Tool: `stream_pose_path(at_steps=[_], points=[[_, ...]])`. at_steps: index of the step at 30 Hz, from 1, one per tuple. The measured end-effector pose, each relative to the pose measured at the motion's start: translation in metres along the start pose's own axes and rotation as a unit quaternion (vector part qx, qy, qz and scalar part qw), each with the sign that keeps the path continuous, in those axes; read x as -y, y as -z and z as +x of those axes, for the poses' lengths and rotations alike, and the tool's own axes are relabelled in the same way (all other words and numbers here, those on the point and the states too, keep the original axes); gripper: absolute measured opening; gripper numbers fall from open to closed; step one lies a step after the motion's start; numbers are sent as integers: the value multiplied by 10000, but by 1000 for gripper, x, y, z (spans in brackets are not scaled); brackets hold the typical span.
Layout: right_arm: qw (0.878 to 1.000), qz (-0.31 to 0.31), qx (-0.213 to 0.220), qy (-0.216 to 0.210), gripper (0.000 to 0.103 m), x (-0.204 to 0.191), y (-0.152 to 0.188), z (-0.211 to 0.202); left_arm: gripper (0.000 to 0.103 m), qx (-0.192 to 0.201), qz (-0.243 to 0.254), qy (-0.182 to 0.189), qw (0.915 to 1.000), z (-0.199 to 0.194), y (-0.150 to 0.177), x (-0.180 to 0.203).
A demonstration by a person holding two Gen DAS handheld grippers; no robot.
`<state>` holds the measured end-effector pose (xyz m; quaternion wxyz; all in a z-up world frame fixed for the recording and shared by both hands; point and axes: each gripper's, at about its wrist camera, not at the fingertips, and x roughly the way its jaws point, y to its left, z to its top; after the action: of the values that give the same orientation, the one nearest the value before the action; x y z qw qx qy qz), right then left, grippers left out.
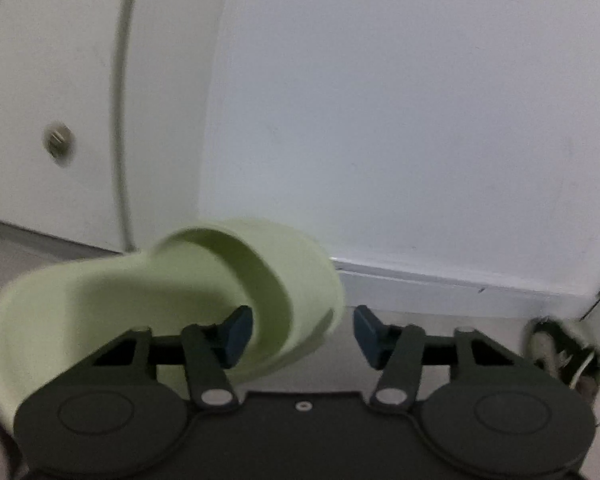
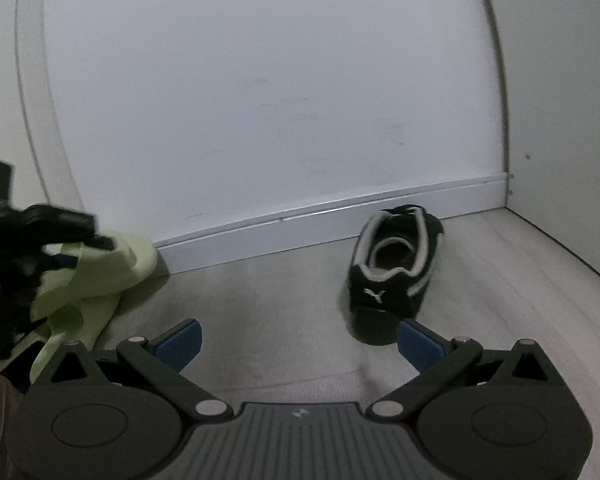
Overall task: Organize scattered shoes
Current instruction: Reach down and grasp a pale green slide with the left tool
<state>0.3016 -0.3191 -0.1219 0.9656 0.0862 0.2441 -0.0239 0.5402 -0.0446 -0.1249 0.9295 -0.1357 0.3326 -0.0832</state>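
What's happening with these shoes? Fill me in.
A person is tidying shoes with two hand-held grippers. The left gripper is open around the strap of a pale green slipper, one finger inside the strap, near the baseboard. The right gripper is open and empty, close behind a black sneaker that sits on the floor by the wall.

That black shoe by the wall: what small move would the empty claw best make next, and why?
Probably ease the right claw forward and a little to its right, so its open fingers straddle the heel of the black shoe. It holds nothing, and the shoe lies just ahead on the floor, heel towards it. The left claw is busy at the green slipper.
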Motion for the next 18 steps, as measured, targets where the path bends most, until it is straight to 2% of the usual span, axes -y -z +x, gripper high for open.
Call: stream_pose_path(at_steps=[2,6,10,12,14,16,18], points=[[9998,-171,30,0,103,-4,1,-1,16,97,-154,28,9998,5,2,0],[9992,-369,178,4,103,-8,0,-5,14,338,-538,230,9977,-1,8,4],[9988,-296,370,73,103,-5,-7,-17,14,427,-1046,542,9921,-25,16,17],[9976,-181,650,128,103,2,-16,-29,14,520,-1681,781,9813,-55,29,25],[9957,-262,804,377,103,9,-24,-39,13,569,-2434,1001,9631,-85,50,36],[9918,-466,964,701,103,15,-31,-49,13,507,-2826,1195,9504,-104,67,48],[9832,-935,1170,1042,103,21,-36,-63,14,392,-3160,1466,9365,-127,93,66]])
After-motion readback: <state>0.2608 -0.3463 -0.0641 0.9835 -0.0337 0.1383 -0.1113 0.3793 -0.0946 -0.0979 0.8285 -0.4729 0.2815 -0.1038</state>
